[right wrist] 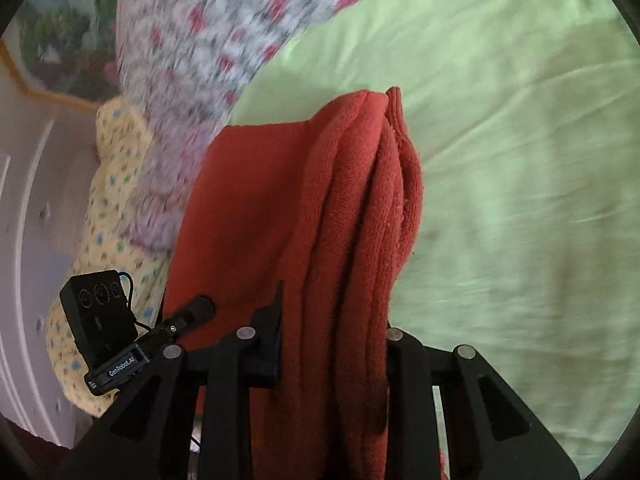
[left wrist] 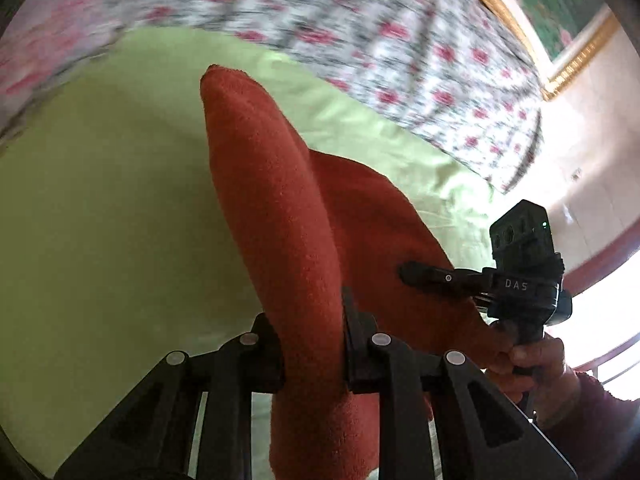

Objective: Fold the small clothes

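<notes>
The red terry cloth [left wrist: 280, 208] hangs lifted above the green bedsheet [left wrist: 100, 200], bunched into long vertical folds rather than lying flat. The left gripper [left wrist: 312, 344] has its jaws clenched on one gathered edge of it, and the right gripper [right wrist: 332, 344] has its jaws clamped on another thick, pleated handful, so the cloth stretches between the two. In the left wrist view the right gripper's black body and the hand [left wrist: 532, 364] that carries it show beside the cloth's far side. Beyond the green sheet lies a floral bedcover [left wrist: 360, 32], blurred; a yellow patterned pillow [right wrist: 116, 208] sits at the bed's edge in the right wrist view. As a judgement, the folding seems early or midway: the cloth is grasped and raised, but no neat flat fold is laid down yet, and squaring it on the bed remains.
</notes>
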### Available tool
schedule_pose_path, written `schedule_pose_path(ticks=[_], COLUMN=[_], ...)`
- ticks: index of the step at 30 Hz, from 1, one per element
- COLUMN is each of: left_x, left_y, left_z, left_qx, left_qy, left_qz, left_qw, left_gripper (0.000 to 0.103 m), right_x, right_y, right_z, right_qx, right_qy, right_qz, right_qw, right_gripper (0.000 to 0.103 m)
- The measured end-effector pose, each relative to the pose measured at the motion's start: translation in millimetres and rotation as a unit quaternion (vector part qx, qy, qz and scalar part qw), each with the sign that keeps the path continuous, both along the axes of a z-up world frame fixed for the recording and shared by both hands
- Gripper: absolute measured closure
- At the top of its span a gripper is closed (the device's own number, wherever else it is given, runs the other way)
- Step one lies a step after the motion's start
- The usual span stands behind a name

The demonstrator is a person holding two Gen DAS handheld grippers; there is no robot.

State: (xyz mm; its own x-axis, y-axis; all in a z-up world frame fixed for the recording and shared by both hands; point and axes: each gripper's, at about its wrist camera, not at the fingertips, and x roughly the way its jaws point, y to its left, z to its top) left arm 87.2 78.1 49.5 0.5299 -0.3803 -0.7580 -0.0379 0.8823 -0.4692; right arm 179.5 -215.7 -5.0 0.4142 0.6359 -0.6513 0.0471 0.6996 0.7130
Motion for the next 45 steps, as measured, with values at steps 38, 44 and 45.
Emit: schedule_pose_path(ticks=[38,44,45], left_x=[-25.0,-28.8,-29.9], left_y=[40.9,41.8,42.3], left_z=[-53.0,-62.2,-60.9], left_qx=[0.089,0.077,0.078], left_qy=[0.09,0.105,0.104], left_qz=[0.07,0.078,0.079], left_qw=[0.9895,0.9884,0.9885], left_gripper=[0.04,0.038,0.038], right_x=[68.9,68.6,64.9], right_y=[40.3,38.6,37.0], right_z=[9.0,-22.6,-16.7], right_qx=[-0.136,-0.146,-0.141], right_qy=[0.0,0.026,0.025], right_qz=[-0.013,-0.009,-0.014], right_qw=[0.991,0.989,0.99], right_gripper=[0.093,0.087,0.085])
